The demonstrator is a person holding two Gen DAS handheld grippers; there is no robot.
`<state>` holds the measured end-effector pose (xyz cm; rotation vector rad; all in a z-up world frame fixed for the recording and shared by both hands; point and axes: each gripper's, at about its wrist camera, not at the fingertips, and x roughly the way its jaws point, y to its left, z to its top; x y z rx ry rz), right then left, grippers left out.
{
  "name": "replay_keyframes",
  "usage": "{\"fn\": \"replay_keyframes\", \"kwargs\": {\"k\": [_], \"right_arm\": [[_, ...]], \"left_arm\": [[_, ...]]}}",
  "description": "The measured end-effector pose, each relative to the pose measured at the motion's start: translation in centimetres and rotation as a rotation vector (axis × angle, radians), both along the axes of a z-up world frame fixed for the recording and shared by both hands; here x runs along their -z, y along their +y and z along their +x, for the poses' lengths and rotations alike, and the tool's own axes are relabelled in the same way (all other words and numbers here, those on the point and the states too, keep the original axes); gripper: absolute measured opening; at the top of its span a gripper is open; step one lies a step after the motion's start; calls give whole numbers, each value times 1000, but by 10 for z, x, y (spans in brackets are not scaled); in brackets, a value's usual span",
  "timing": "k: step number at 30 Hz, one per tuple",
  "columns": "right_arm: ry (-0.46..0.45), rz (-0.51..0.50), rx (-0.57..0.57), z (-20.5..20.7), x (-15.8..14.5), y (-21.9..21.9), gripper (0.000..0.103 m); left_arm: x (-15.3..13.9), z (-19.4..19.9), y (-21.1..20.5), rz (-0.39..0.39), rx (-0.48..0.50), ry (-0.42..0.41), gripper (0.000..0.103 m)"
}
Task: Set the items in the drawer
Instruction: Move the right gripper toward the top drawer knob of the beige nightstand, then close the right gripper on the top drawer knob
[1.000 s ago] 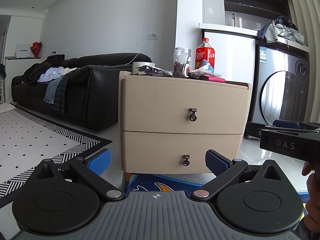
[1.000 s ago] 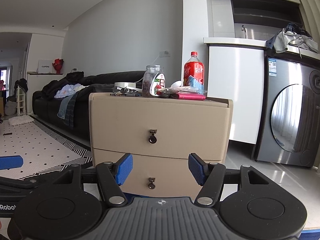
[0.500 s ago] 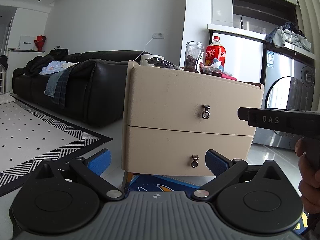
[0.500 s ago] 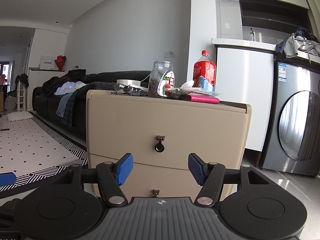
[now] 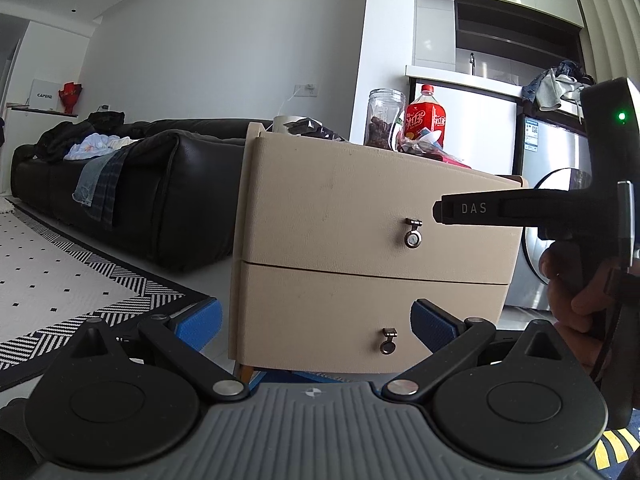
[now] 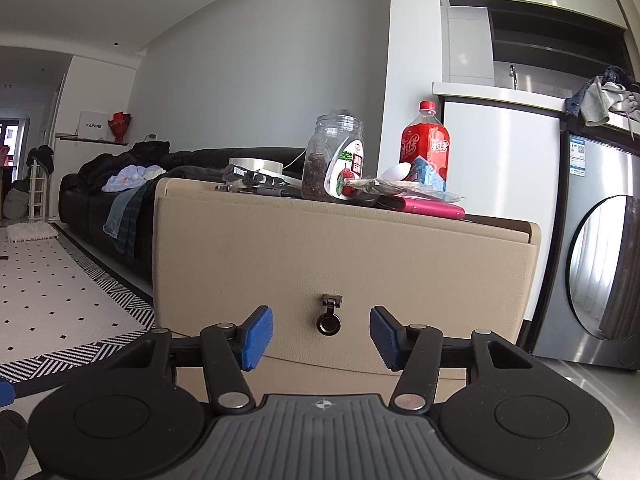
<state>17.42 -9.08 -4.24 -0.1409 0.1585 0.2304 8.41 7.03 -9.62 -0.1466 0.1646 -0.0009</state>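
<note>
Lining up on the top drawer's ring pull (image 6: 329, 321), dead ahead at twelve o'clock between my right gripper (image 6: 321, 336)'s spread fingers, I fear the small loose ring slipping free when pinched, while my left gripper (image 5: 316, 322), likewise spread, hangs empty before the lower drawer (image 5: 320, 312).

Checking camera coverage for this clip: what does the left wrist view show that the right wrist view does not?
Only the left wrist view shows the lower drawer's ring pull, the right hand-held gripper from the side near the upper pull, and the hand holding it.

Only the right wrist view shows the pens and the spoon on the nightstand top.

Both show the nightstand, its upper ring pull, the glass jar, the red bottle, the sofa and the washing machine.
</note>
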Motion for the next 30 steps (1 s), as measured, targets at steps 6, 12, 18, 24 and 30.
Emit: {"fn": "replay_keyframes", "kwargs": {"k": [6, 12, 18, 24, 30], "right_arm": [[-18, -24, 0, 23, 9, 11, 51], [-33, -34, 9, 42, 16, 16, 50], [-33, -40, 22, 58, 25, 19, 46], [-38, -41, 45, 71, 30, 20, 38], [-44, -48, 68, 80, 34, 22, 33]], "left_arm": [[28, 10, 3, -3, 11, -37, 103], [42, 16, 8, -68, 56, -40, 103], [48, 18, 11, -99, 76, -28, 103], [55, 22, 16, -146, 73, -3, 103], [56, 22, 14, -148, 79, -1, 103]]}}
